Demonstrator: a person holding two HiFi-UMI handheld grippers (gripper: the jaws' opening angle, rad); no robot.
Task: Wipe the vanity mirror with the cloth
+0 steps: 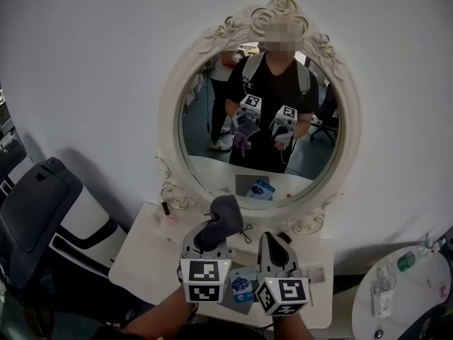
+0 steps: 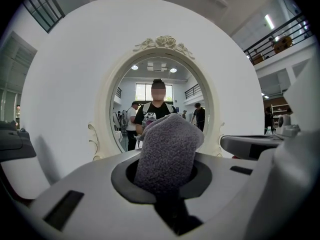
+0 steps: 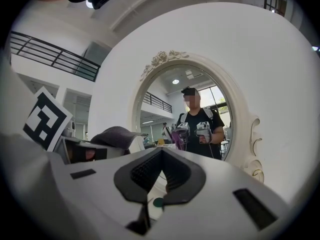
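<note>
The oval vanity mirror in its ornate white frame stands on a white vanity table against the wall. It also fills the left gripper view as mirror and the right gripper view as mirror. A grey cloth sticks up from my left gripper, which is shut on it just below and in front of the glass. Up close the cloth is bunched between the jaws of the left gripper. My right gripper hovers beside it, shut and holding nothing. From the right gripper the cloth shows at left.
A black office chair stands left of the table. A blue-and-white packet lies on the table under the grippers, with a small black loop near the mirror's base. A round white side table with small items sits at lower right.
</note>
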